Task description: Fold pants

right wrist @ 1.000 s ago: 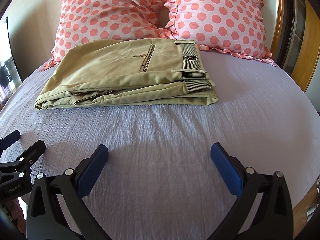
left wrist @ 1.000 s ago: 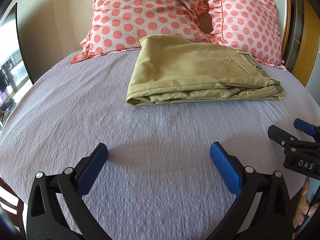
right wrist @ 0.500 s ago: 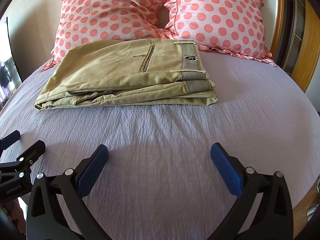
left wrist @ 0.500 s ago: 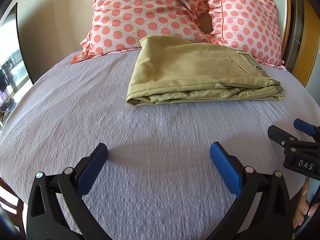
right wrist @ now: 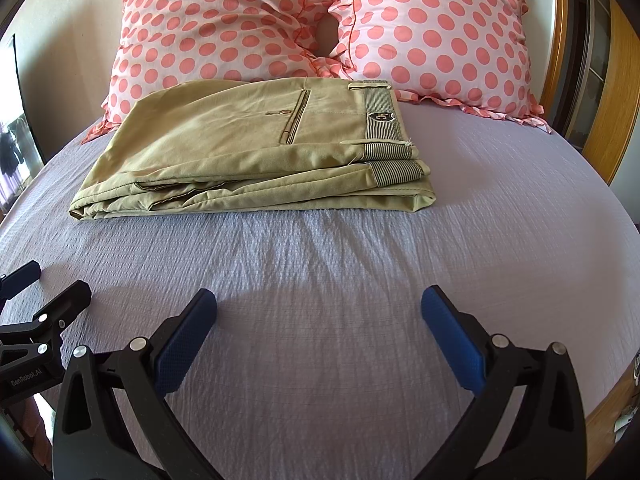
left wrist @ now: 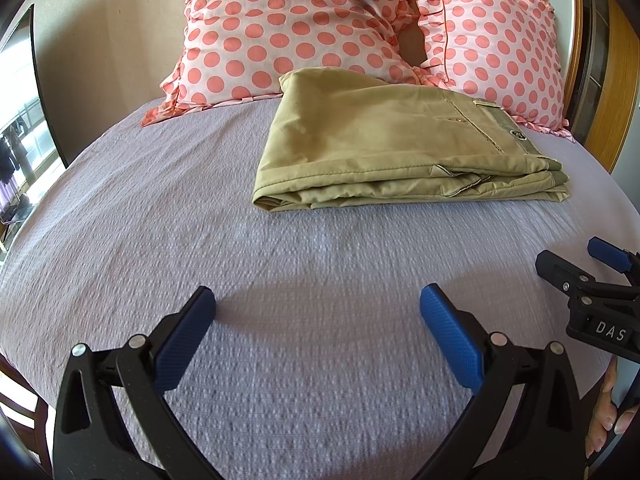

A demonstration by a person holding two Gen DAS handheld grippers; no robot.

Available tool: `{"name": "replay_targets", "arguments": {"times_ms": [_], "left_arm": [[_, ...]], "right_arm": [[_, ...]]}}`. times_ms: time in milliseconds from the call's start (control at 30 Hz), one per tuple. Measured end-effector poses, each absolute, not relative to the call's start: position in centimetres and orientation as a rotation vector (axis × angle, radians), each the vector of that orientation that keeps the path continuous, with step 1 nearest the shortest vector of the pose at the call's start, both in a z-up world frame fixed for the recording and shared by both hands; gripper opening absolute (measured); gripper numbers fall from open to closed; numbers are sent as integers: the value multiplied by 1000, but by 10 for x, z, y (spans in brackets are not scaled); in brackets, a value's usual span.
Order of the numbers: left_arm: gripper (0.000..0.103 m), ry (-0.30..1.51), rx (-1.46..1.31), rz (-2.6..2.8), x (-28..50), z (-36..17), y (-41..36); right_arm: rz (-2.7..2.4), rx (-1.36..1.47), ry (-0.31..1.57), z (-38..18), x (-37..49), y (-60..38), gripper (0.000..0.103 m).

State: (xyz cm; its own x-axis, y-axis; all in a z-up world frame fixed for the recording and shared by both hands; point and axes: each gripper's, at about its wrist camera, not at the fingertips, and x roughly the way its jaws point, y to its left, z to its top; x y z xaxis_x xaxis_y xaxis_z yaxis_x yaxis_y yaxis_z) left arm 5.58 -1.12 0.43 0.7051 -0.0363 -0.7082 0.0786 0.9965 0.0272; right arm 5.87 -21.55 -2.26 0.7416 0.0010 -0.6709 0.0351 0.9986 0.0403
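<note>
Khaki pants [left wrist: 392, 148] lie folded in a flat stack on the lilac bedspread [left wrist: 200, 220], close to the pillows; they also show in the right wrist view [right wrist: 248, 148], striped waistband to the right. My left gripper [left wrist: 318, 304] is open and empty, low over the bedspread well in front of the pants. My right gripper [right wrist: 319, 306] is open and empty too, side by side with the left. Each gripper shows at the edge of the other's view: the right one [left wrist: 592, 280], the left one [right wrist: 36, 312].
Two pink polka-dot pillows [right wrist: 224, 20] [right wrist: 440, 28] lean against the wall behind the pants. A wooden bed frame [right wrist: 612, 92] runs along the right. A window [left wrist: 16, 128] is at the left. Bare bedspread lies between grippers and pants.
</note>
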Motion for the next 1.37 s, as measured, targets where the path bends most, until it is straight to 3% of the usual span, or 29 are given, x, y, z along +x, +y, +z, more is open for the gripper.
{"name": "replay_targets", "arguments": {"times_ms": [1367], "left_arm": [[101,797,62,-74,59,4,-10]], "right_arm": [[-20,52,733,-23,59,-215,102]]}}
